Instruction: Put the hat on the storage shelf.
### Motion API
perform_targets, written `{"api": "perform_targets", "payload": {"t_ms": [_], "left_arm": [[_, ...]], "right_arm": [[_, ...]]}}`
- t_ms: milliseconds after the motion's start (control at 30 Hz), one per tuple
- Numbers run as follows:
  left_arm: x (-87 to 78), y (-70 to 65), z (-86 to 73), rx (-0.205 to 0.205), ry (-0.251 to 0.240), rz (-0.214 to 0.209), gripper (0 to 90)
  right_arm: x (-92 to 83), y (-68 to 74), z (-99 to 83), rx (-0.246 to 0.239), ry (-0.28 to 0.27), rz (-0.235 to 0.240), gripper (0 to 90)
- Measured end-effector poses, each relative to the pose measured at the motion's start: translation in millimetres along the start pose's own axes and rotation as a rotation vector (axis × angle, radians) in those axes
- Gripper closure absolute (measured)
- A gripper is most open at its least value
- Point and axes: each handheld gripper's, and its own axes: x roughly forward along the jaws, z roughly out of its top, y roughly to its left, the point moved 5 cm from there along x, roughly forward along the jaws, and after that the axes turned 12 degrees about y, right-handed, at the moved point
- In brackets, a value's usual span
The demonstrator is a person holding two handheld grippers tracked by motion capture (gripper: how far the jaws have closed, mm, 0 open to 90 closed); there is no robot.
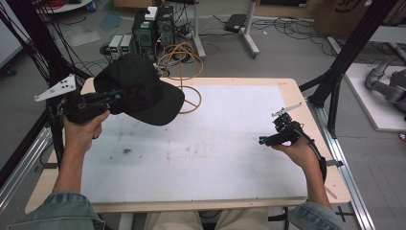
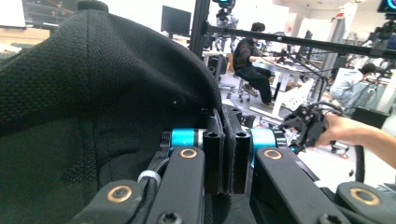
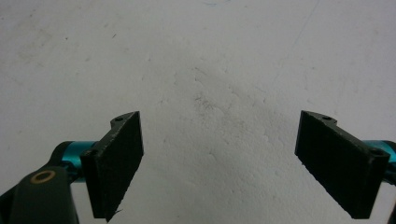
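Black cap (image 1: 139, 91), held aloft, above table's left

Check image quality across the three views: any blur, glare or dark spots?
High view: even light, slightly soft, the black cap shows little detail. Left gripper view: cap weave and the closed jaws are sharp, the background is bright and washed out. Right gripper view: the white table is evenly lit without glare, the open jaws' edges are slightly soft.

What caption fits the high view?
Left gripper lifts a black cap above the table; right gripper open.
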Motion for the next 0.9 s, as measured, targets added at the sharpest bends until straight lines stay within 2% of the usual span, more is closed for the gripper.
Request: {"api": "perform_targets", "payload": {"t_ms": [467, 900], "left_arm": [[11.9, -0.8, 34.5, 0.024, -0.033, -0.036, 87.4], [28.3, 9.7, 69.8, 0.052, -0.044, -0.065, 87.4]], "right_arm": [[2.0, -0.6, -0.1, -0.002, 0.004, 0.008, 15.0], [3.2, -3.9, -5.3, 0.011, 0.004, 0.023, 15.0]]}}
